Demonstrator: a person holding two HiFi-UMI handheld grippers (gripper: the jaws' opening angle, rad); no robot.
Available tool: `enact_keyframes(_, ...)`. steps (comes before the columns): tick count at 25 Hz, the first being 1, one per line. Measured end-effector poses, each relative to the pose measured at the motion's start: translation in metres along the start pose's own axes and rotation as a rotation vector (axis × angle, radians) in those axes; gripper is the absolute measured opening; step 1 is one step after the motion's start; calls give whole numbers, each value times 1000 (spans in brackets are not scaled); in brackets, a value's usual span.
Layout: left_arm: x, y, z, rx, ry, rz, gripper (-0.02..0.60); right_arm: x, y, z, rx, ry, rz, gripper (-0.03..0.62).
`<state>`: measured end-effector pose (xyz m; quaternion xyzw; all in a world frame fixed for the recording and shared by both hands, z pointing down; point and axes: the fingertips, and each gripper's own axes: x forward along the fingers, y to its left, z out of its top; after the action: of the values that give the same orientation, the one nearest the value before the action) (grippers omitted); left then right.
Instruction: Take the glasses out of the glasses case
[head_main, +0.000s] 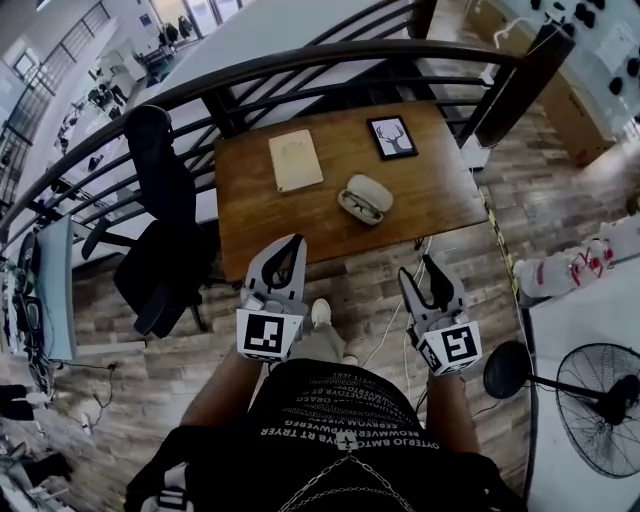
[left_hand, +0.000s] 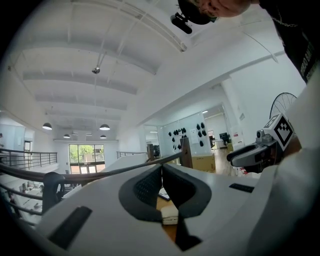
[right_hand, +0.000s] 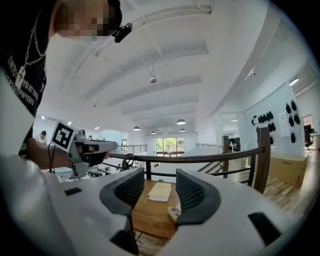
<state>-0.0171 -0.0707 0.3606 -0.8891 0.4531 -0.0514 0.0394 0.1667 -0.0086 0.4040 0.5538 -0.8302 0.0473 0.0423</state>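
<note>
Wooden counter (head_main: 260, 200) ahead, glasses case (head_main: 366, 198) lying open.
It sits one o'clock from my left claw (head_main: 296, 246), pressed together; eleven o'clock from my spread right claw (head_main: 418, 268).

- Notebook (head_main: 295, 159) left, frame (head_main: 392, 137) right, on the table's (head_main: 270, 225) far half.
- Case (head_main: 372, 187) before them, glasses (head_main: 358, 206) in it.
- Chair (head_main: 160, 230) left of table; railing (head_main: 300, 60) behind.
- Fan (head_main: 600, 405) on floor, right.

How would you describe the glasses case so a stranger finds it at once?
Look at the wooden table beside the black railing. The glasses case lies near its middle, in front of the framed picture. Unlike the flat beige book, it is rounded, pale and open.
</note>
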Motion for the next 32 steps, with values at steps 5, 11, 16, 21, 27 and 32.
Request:
enact_keyframes(5, 29, 12, -4, 0, 19, -17, 28, 27, -11, 1, 9, 8, 0, 187)
enact_keyframes(11, 66, 31, -9, -8, 26, -34, 28, 63, -26, 4, 16, 16, -6, 187)
enact_keyframes(16, 95, 46, -14, 12, 41, -66, 28, 90, -37, 7, 15, 25, -21, 187)
enact_keyframes(21, 127, 60, -9, -9, 25, -95, 28, 115, -51, 14, 14, 31, -46, 187)
enact_keyframes(27, 163, 77, -6, -6, 10, -126, 28, 144, -71, 19, 11, 35, -80, 187)
enact_keyframes(32, 180, 94, -5, -11, 11, -141, 28, 169, -79, 29, -3, 32, -88, 187)
